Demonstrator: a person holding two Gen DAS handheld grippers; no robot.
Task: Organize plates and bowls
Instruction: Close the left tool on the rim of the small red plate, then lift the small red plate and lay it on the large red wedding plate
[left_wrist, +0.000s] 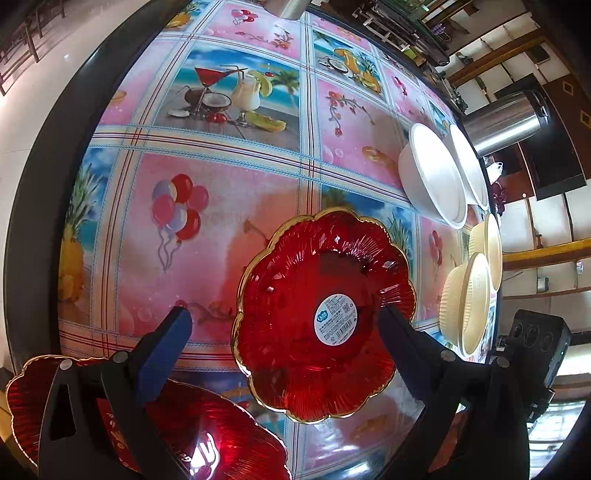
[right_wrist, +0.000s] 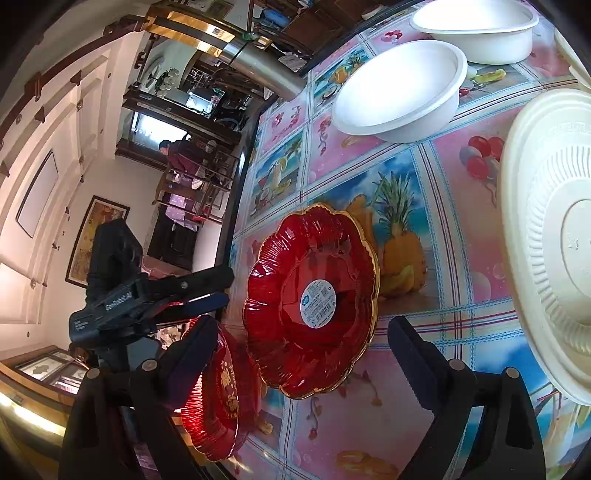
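A red flower-shaped glass plate with a gold rim and a round sticker lies flat on the patterned tablecloth. My left gripper is open above it, one finger off the plate's left side and the other over its right rim. From the other side my right gripper stands open and wide just short of the plate, gripping nothing. A second red plate lies at the table edge below the fingers. Two white bowls and cream bowls stand further along.
A large cream ribbed dish lies close on the right in the right wrist view. A steel thermos stands at the table's far edge. The dark table rim curves around the left. A person is far off in the room.
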